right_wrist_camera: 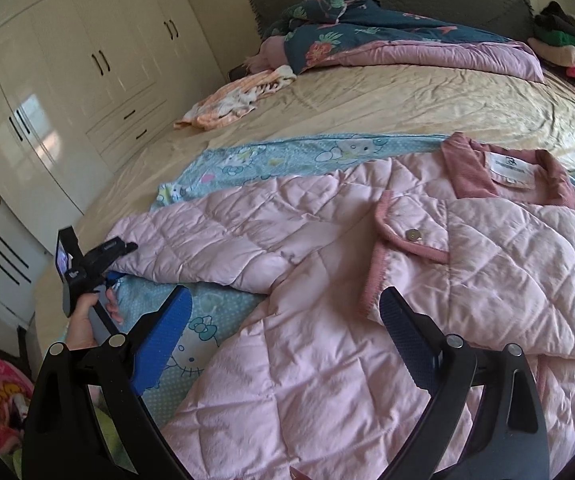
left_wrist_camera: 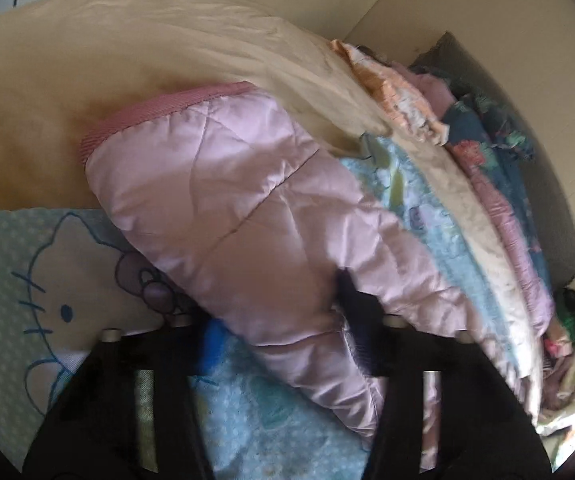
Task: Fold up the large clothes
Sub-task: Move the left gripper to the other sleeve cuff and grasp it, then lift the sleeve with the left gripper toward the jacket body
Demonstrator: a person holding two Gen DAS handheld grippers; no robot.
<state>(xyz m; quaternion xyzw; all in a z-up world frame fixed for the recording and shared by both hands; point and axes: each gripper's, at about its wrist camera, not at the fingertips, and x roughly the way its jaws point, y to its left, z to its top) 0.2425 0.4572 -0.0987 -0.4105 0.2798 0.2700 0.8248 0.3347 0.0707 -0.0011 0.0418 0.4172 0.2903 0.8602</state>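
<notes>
A pale pink quilted jacket (right_wrist_camera: 327, 320) with a darker pink ribbed collar and trim lies spread front-up across a large bed covered in a creased cream sheet (right_wrist_camera: 367, 100), partly over a light blue cartoon-cat print cloth (right_wrist_camera: 287, 152). Its long sleeve (left_wrist_camera: 227, 208) stretches out toward the bed's left side in the right wrist view, and the left gripper (left_wrist_camera: 279, 312), held in a person's hand (right_wrist_camera: 87, 320), sits at that sleeve's end. In the left wrist view the sleeve fabric runs between the left gripper's black and blue fingers (left_wrist_camera: 351, 300), which have closed in on it and pinch a fold of the pink quilting near the ribbed cuff (left_wrist_camera: 159, 112). The right gripper (right_wrist_camera: 283, 328) hovers over the jacket's lower body with its blue-padded fingers (right_wrist_camera: 167, 336) spread wide apart and nothing between them; the left pad is over the blue cloth, the right one just beside the jacket's trimmed front edge. At the far end of the bed lie a dark teal floral quilt with a pink underside (right_wrist_camera: 367, 36), a small peach and white garment (right_wrist_camera: 231, 100) and a heap of mixed clothes (right_wrist_camera: 567, 44). White wardrobe doors (right_wrist_camera: 87, 60) with dark handles line the wall to the left.
</notes>
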